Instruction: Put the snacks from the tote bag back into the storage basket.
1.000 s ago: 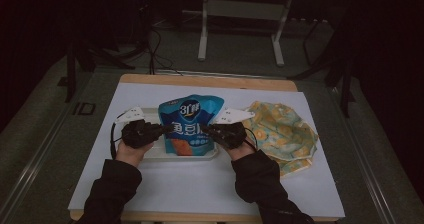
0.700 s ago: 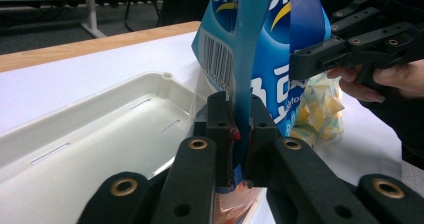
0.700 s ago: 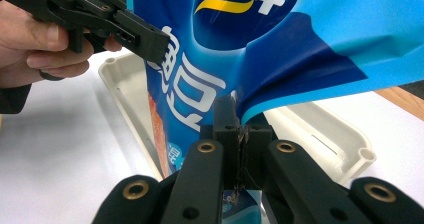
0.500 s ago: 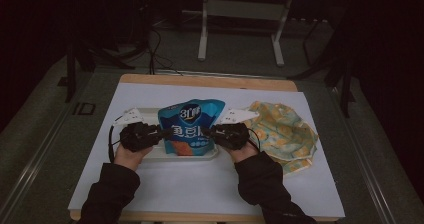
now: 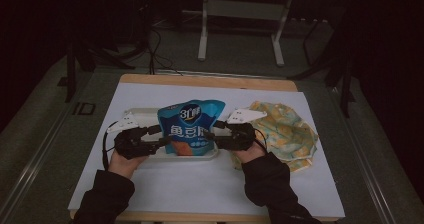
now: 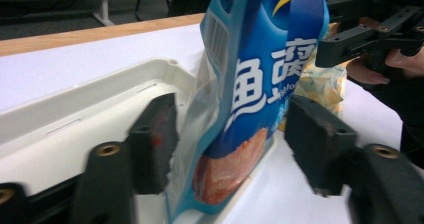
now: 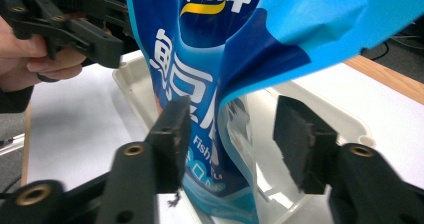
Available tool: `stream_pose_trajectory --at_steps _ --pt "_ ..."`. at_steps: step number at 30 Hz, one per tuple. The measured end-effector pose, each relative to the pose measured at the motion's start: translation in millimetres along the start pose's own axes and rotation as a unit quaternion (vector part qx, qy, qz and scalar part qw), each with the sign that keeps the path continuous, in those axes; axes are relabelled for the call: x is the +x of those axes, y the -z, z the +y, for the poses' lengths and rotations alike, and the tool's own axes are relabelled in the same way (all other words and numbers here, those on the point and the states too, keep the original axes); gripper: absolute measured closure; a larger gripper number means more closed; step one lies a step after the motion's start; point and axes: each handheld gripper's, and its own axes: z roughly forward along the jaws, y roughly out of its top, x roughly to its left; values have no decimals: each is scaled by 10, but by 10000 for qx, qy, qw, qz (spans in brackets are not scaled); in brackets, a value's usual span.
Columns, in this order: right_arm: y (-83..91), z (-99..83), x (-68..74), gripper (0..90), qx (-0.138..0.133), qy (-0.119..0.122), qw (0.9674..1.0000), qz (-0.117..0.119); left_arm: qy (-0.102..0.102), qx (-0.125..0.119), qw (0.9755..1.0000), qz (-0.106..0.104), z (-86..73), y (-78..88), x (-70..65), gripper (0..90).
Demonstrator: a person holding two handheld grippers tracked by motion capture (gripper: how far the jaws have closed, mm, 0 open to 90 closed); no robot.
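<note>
- Since a second ago, we find the blue pouch point(image 5: 189, 126) raised more upright in the white tray point(image 5: 142, 115), mid-surface.
- Left gripper point(image 6: 235, 134) and right gripper point(image 7: 232, 134) flank its edges, both released.

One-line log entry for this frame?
blue snack bag upright in white tray | left gripper open | right gripper open | patterned cloth right

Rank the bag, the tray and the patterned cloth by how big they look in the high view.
1. Tray and cloth: alike, and the bag hides much of the tray, so I won't rank them.
2. Bag: looks smallest, though it stands nearer the camera.
</note>
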Motion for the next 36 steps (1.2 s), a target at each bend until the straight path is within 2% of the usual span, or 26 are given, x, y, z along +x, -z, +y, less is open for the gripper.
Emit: stream_pose_trajectory --at_steps 1,4,5,7,8,9,12,14,15,19,25,28,32,36 --pt "11 -4 1 437 7 23 10000 -50 35 -26 10000 -14 -6 9 -6 322" --pt "50 -11 7 381 -38 31 10000 -43 205 -43 9997 -148 -33 43 -11 222" --pt "71 -12 8 357 -49 27 10000 -8 243 -52 9996 -135 -45 58 -19 190" --pt "98 -20 10 327 -87 14 9999 52 185 -56 9997 -168 -77 83 -35 147" --pt "117 -27 11 303 -119 13 9999 61 191 -45 9998 -106 -96 95 -49 134" --pt "134 -38 12 265 -143 28 9999 75 198 -22 9998 -74 -115 104 -61 134" --pt "168 -63 21 233 -105 90 9999 102 180 -23 9998 -59 -140 119 -81 116" --pt "218 -105 39 198 -106 100 9998 168 148 -37 9999 48 -216 146 -178 112" --pt "238 -121 47 191 -114 128 9997 178 149 -42 9999 0 -233 146 -201 112" --pt "321 -200 77 187 -128 194 9995 219 11 -66 9999 -81 -302 154 -306 112" --pt "453 -342 114 190 -134 202 9995 188 -65 -222 9997 -102 -375 179 -452 112" --pt "538 -421 127 191 -169 157 9996 177 -281 -237 9993 -32 -408 187 -557 112" --pt "648 -525 117 192 -192 139 9997 108 -396 -99 9990 -165 -471 138 -659 112" --pt "785 -620 104 192 -184 153 9997 62 -409 -25 9986 -335 -513 74 -720 111"
